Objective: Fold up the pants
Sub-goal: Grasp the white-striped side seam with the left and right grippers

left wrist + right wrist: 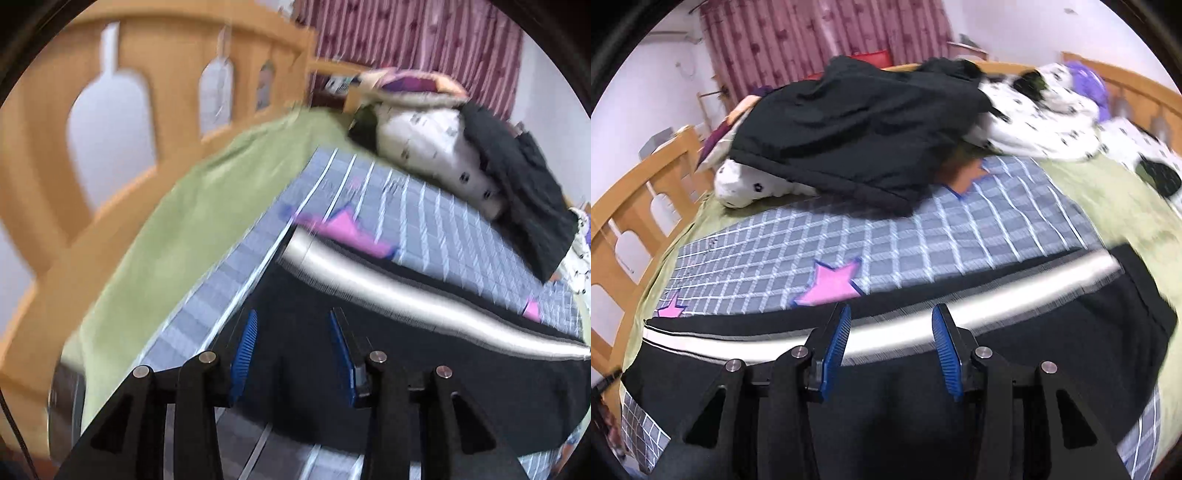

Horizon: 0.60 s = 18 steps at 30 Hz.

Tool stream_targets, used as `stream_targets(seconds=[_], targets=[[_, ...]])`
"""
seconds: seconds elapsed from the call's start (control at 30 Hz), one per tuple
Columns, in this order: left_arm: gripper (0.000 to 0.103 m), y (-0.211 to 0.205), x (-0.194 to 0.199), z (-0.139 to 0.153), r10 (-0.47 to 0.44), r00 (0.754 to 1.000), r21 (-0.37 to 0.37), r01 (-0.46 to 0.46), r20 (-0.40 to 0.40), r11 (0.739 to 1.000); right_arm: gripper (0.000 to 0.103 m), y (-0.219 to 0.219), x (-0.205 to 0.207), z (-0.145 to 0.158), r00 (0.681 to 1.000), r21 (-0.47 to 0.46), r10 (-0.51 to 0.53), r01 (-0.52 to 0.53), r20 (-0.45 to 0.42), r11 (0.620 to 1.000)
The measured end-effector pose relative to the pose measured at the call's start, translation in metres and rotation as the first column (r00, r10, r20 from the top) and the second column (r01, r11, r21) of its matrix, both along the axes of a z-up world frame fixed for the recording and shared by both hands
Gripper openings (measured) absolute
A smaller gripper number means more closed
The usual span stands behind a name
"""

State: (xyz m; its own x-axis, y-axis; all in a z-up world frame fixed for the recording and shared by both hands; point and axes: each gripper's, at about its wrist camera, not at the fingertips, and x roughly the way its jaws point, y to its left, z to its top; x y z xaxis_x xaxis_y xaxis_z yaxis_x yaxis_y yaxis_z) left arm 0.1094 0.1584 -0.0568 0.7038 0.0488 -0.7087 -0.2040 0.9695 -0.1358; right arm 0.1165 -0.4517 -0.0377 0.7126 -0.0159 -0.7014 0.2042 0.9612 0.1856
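Black pants (406, 362) with a white side stripe (388, 284) lie flat on a grey checked blanket (443, 229). My left gripper (293, 347) is open, its blue pads apart just above the black cloth near one end of the pants. In the right wrist view the same pants (1071, 332) and stripe (997, 299) stretch across the blanket (923, 236). My right gripper (891, 343) is open, its pads either side of the stripe, holding nothing. Both views are motion-blurred.
A pile of black and white spotted clothes (857, 136) sits at the far side of the bed, also in the left wrist view (480, 166). A green sheet (177, 229) and a wooden bed rail (55, 221) border the blanket. Pink curtains (827, 33) hang behind.
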Motion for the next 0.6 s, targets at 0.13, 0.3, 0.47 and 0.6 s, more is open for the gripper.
stream_targets(seconds=[0.13,0.3,0.47,0.6], targets=[[0.06,-0.018,0.053,0.013,-0.034,0.998,-0.006,0.034,0.043,0.999,0.054,0.025,0.034,0.018,0.999,-0.036,0.036,-0.035,0.028,0.999],[0.06,-0.025,0.109,-0.027,-0.038,0.998,0.093,0.042,-0.046,0.995,0.055,0.049,0.046,-0.004,0.996,-0.094,0.062,-0.056,0.059,0.994],[0.06,0.0,0.126,-0.054,-0.044,0.995,0.033,0.047,-0.086,0.998,0.055,0.063,0.052,-0.038,0.991,-0.241,0.126,-0.131,-0.033,0.962],[0.06,0.001,0.138,-0.067,-0.069,0.991,0.028,0.073,-0.115,0.997,0.055,0.065,0.06,-0.042,0.986,-0.288,0.166,-0.167,-0.031,0.943]])
